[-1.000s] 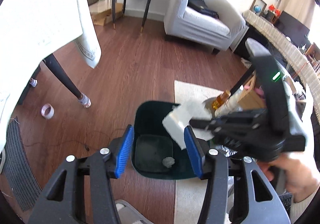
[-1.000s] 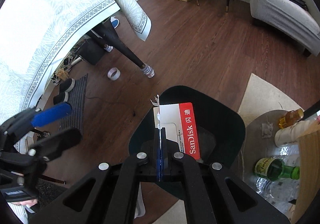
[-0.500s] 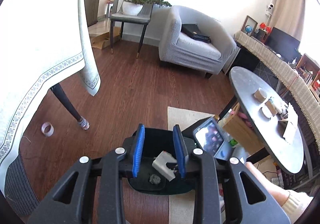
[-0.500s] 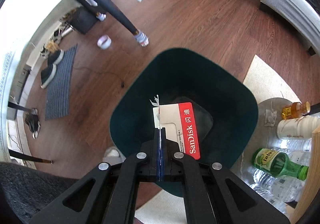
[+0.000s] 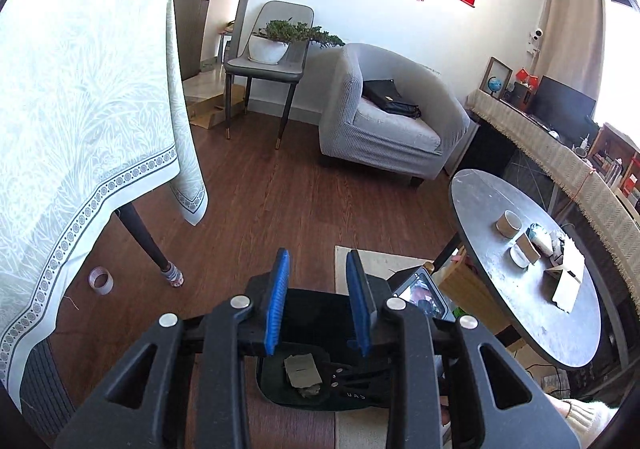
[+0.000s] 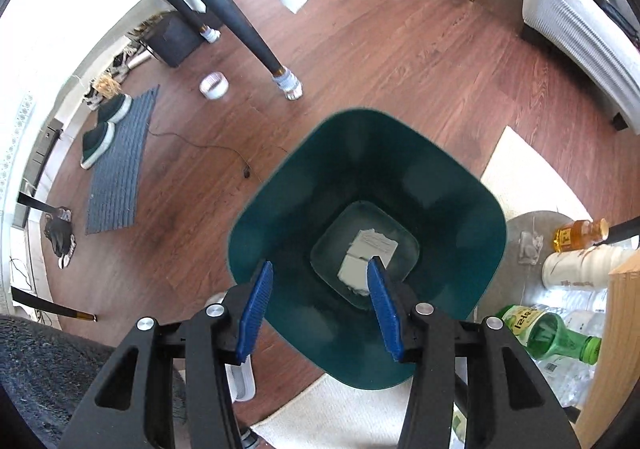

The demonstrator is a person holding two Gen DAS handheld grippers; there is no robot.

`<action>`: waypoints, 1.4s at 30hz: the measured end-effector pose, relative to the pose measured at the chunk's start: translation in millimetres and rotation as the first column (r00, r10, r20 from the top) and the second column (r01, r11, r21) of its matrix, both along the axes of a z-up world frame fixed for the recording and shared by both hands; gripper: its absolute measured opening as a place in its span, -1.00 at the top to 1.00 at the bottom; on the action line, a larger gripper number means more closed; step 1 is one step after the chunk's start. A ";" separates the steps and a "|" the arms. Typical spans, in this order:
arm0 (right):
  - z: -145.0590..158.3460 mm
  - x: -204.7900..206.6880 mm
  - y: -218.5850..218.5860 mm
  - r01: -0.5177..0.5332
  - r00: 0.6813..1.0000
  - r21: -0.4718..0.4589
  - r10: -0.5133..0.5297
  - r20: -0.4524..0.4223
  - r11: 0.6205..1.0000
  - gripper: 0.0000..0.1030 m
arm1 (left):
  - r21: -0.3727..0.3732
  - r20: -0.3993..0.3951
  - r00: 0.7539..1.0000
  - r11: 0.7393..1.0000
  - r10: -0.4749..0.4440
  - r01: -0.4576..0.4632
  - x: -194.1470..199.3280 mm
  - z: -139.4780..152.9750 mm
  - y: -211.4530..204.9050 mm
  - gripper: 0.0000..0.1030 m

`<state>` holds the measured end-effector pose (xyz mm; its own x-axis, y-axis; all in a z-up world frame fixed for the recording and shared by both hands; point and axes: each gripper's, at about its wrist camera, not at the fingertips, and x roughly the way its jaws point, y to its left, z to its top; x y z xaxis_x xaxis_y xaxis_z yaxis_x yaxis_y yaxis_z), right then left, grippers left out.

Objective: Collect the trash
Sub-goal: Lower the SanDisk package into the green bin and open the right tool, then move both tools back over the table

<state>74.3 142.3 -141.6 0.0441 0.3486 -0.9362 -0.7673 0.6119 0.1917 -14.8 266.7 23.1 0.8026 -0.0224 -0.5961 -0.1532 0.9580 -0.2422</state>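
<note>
A dark green trash bin (image 6: 460, 217) stands on the wood floor under my right gripper (image 6: 320, 309), which is open and empty just above its rim. A white card package (image 6: 366, 253) lies flat on the bin's bottom. My left gripper (image 5: 318, 301) is open and empty, higher up, facing the room. The bin (image 5: 296, 389) shows low between its fingers, with the card (image 5: 302, 369) and a small crumpled scrap (image 5: 308, 392) inside. On the round dark table (image 5: 500, 205) lie paper cups (image 5: 508, 224) and torn cardboard (image 5: 566, 285).
A table with a pale cloth (image 5: 80, 129) and a dark leg (image 6: 244, 25) stands left. A tape roll (image 6: 214, 85) lies on the floor. Bottles (image 6: 552, 335) stand right of the bin. A grey armchair (image 5: 384, 121) and a chair with a plant (image 5: 272, 49) stand behind.
My right gripper opened and the SanDisk card package dropped into the bin. My left gripper rose and tilted up toward the room, narrowing a little.
</note>
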 end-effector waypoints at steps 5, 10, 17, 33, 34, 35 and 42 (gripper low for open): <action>37.1 -6.2 -3.9 -0.019 0.998 0.087 0.014 0.055 0.996 0.03 | -0.010 0.019 1.000 1.000 0.016 -0.016 -4.0 5.6 1.6 0.41; 76.0 -13.0 -11.1 -0.040 0.992 0.174 0.019 0.122 0.984 0.03 | -0.017 0.034 0.999 1.000 0.012 -0.011 -4.6 11.6 -2.0 0.41; 122.6 -14.7 -34.9 -0.049 0.979 0.260 -0.005 0.204 0.964 0.03 | -0.030 0.071 0.997 1.000 -0.002 0.005 -3.5 18.9 -11.7 0.39; 188.7 -0.9 -158.8 0.083 0.929 0.409 -0.219 0.299 0.909 0.03 | 0.016 0.079 0.991 0.994 -0.105 0.104 24.5 20.8 -83.1 0.15; 191.0 1.5 -167.0 0.098 0.925 0.422 -0.239 0.295 0.901 0.03 | 0.025 0.077 0.991 0.993 -0.114 0.112 26.6 20.1 -89.2 0.10; 193.1 3.1 -175.7 0.112 0.921 0.433 -0.257 0.293 0.895 0.03 | 0.030 0.076 0.990 0.992 -0.122 0.120 27.6 18.5 -94.7 0.08; 197.5 15.2 -237.9 0.206 0.896 0.487 -0.363 0.254 0.849 0.03 | 0.032 0.073 0.982 0.984 -0.177 0.175 43.2 13.8 -131.7 -0.06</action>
<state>89.5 -95.6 55.9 0.4791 0.6394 -0.6013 -0.6369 0.7246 0.2631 28.4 135.0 36.9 0.8302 -0.1529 -0.5362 0.0360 0.9744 -0.2220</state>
